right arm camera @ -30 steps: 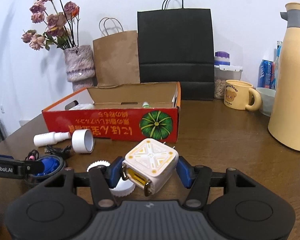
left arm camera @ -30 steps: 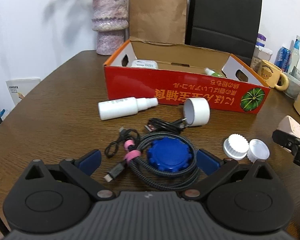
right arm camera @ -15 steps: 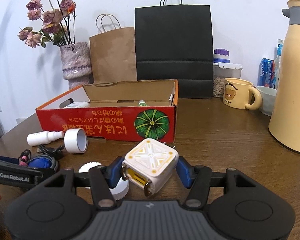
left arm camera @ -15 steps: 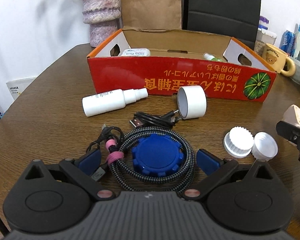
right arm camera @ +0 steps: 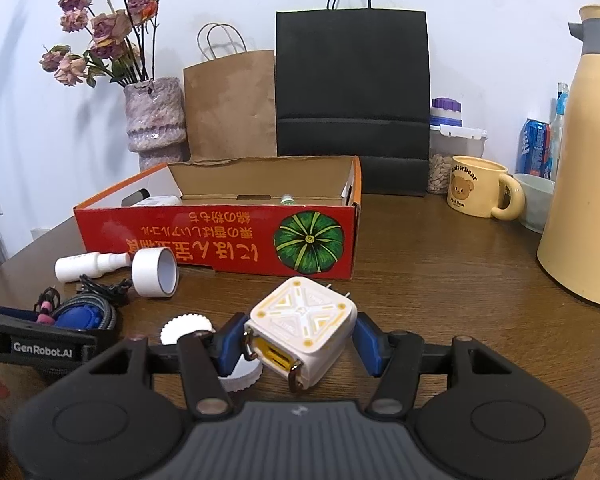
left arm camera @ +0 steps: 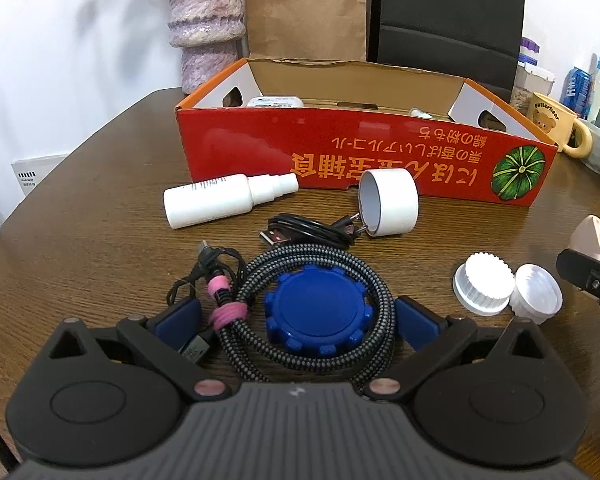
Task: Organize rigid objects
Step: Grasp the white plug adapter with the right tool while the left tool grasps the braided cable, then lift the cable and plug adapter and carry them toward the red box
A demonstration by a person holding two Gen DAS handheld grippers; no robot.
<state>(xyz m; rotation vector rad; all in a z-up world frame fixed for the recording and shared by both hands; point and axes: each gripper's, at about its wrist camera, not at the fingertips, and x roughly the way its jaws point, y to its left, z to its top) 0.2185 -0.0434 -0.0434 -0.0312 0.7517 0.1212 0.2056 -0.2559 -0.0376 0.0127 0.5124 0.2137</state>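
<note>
Left wrist view: the left gripper [left arm camera: 298, 318] stands apart around the blue cap [left arm camera: 318, 316] on the worktop [left arm camera: 100, 240], its braided cable [left arm camera: 380, 300] likely to snag. Right gripper [right arm camera: 296, 344] clamps the white charger [right arm camera: 302, 330]; beyond, the red box [right arm camera: 220, 236] waits.

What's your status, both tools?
Left tool open, straddling blue cap and coiled cable. Right tool shut on charger, lifted. Box ahead, path clear.

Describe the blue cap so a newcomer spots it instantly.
Start at the red box and come toward the camera, past the tape roll. The blue cap lies inside the braided cable coil, between the left gripper fingers. Unlike the white caps, it is blue and notched.
</note>
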